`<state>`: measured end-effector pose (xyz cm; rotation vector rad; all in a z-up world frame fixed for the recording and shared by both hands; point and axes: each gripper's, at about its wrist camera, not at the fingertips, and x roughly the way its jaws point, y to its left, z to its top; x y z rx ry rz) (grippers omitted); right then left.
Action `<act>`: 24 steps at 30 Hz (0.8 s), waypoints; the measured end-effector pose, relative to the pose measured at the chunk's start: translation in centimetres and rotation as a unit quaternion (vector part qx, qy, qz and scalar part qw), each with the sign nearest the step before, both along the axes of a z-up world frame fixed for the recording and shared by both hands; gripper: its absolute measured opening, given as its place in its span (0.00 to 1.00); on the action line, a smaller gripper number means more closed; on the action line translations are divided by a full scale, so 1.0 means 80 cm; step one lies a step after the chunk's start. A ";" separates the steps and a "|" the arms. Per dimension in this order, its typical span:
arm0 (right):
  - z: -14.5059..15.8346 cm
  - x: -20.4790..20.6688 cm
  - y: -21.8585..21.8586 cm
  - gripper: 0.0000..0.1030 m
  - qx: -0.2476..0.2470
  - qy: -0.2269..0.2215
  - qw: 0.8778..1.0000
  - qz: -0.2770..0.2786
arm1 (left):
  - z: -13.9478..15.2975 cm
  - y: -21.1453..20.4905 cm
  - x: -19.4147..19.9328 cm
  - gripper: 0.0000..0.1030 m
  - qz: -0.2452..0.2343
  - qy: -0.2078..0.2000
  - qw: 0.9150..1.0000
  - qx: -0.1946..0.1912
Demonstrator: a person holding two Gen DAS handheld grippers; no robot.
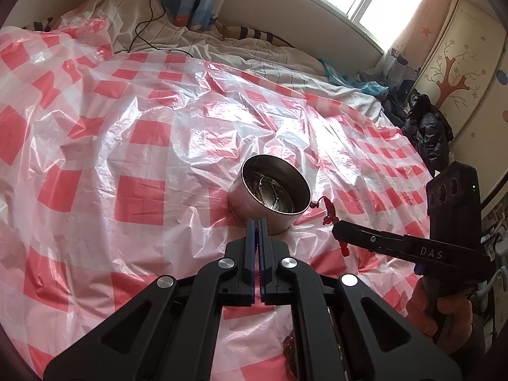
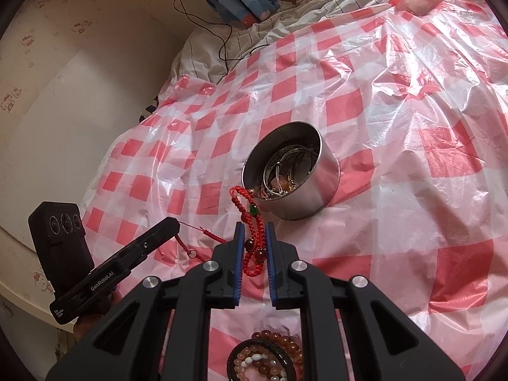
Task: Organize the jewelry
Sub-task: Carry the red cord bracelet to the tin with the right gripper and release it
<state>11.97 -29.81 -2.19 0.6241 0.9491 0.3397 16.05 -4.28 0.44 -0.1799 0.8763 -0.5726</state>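
A: Item one — red braided cord bracelet [image 2: 250,238], with a green bead and dark red beads. We find it between the fingers of the right tongs [image 2: 255,247], its upper loop resting just against the rim of the steel tin [image 2: 304,197], its thin tail trailing left across the checked plastic sheet [image 2: 397,111] on the bed.

B: Risks, as we judge them?

A: Two. The right tongs stand partly open, their pads flanking the cord with gaps on both sides, so we cannot call it a firm grip; a lift now may let the cord slide out. And the loop near the rim could snag there and tip the tin, which sits on soft, crumpled plastic.

B: Tin contents?

A: Silver bangles [image 2: 285,171] and some orange beads — more we cannot make out.

B: The left tongs?

A: The left tongs [image 1: 257,222] are clenched, pads together, their tips just before the tin's near wall; whether they touch it we cannot tell. In the right wrist view a red thread meets their tip, so they may be pinching the bracelet's tail; we cannot confirm it. If so, a pull by either side would tug against the other.

B: Remaining stock?

A: Beaded bracelets [image 2: 266,358], orange, white and black, lie on the sheet beneath the right tongs.
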 end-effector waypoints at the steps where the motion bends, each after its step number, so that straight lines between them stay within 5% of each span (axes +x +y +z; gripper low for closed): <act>1: 0.002 0.002 0.001 0.13 -0.001 -0.003 1.000 0.000 | 0.002 -0.001 0.002 0.02 0.000 -0.001 1.000 -0.003; 9: 0.011 0.022 0.000 0.13 -0.006 -0.022 1.000 -0.012 | 0.016 -0.015 0.019 0.02 -0.004 -0.014 1.000 -0.019; 24: 0.019 0.049 0.001 0.13 -0.099 -0.070 0.992 -0.045 | 0.029 -0.067 0.052 0.02 -0.012 -0.032 0.997 -0.068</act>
